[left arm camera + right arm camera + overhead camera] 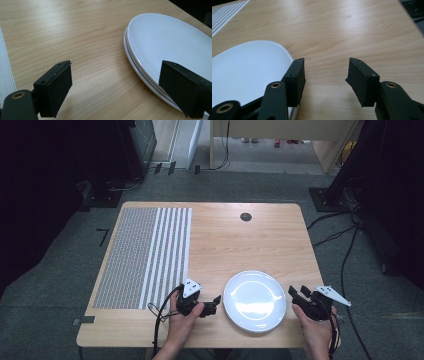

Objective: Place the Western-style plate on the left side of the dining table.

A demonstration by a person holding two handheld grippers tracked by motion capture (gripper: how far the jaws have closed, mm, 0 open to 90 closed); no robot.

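The white plate (255,300) lies on the tabletop (240,245) between the left tool (214,304) and right tool (296,295); both are spread, pinching nothing.

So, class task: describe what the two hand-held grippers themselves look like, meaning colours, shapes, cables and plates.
Both are black. The left gripper and the right gripper each carry a pale grey three-cornered plate on top and trail a black cable. Their fingers are blocky, flat-faced black pads on black arms with brass-coloured rivets. The forearms entering the high view are bare, with no sleeves visible.
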